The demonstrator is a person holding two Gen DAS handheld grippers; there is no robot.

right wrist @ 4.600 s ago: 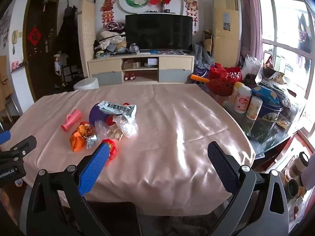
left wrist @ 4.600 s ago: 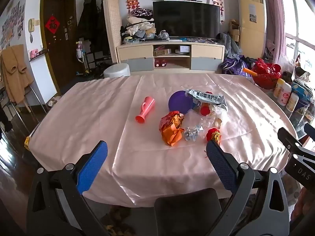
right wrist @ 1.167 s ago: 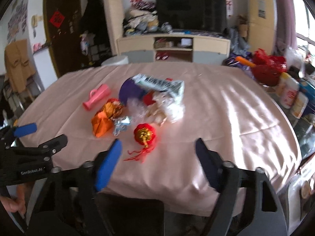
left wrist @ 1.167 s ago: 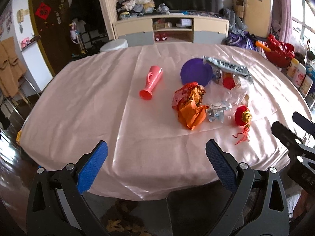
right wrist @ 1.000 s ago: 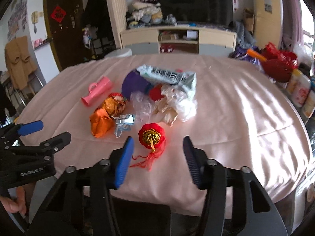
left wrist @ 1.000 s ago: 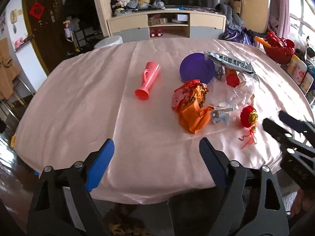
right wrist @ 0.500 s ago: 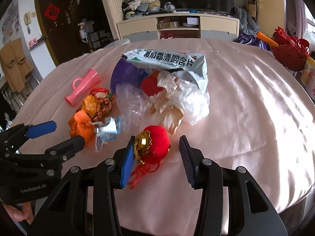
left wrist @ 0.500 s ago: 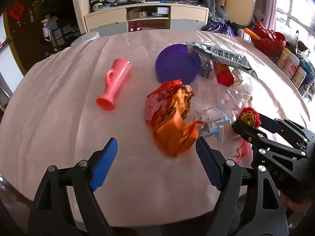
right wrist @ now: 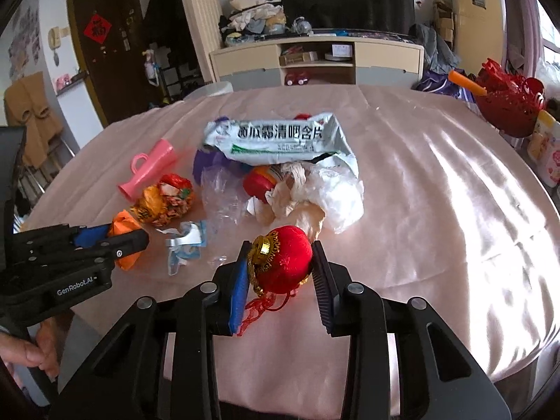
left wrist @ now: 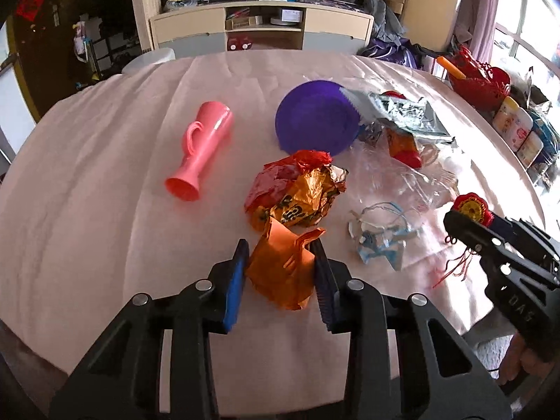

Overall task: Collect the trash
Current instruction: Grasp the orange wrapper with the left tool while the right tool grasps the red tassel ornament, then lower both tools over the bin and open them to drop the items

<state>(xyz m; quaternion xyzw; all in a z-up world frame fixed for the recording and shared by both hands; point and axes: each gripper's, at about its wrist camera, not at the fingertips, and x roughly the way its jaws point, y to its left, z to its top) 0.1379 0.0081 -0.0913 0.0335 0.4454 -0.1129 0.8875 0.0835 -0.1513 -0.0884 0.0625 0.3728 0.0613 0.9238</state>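
Closed the left gripper (left wrist: 279, 249) just now on the orange bag (left wrist: 280, 274), near the front edge of the table (left wrist: 87, 217), with both blue pads pressed into its sides. Closed the right gripper (right wrist: 280, 249) just now too, and squeezed the red ball (right wrist: 285, 266) with the gold cap between the pads, also near the front of the table. Judged the bag thin, soft and very light, likely to crumple and slip, so best pinched where bunched up thick. Judged the ball soft, squashy and light, with loose red strings hanging under it; best held round the fat middle, not by the strings. Left more trash further back on the table: a shiny gold and red wrapper (left wrist: 297, 192) touching the bag, a blue and white scrap (left wrist: 381, 241), clear plastic (left wrist: 402, 182), white crumpled paper (right wrist: 315, 189) and a big silver packet (right wrist: 280, 136). Left a pink cup (left wrist: 203, 147) lying on its side and a purple bowl (left wrist: 315, 122) there as well. Read "GenRobot.AI" in white on the side of the left gripper, and "DAS" on the right one. Saw big Chinese writing on the silver packet but could not make it out. Spotted a red door sign (right wrist: 98, 28) with one Chinese mark far behind.
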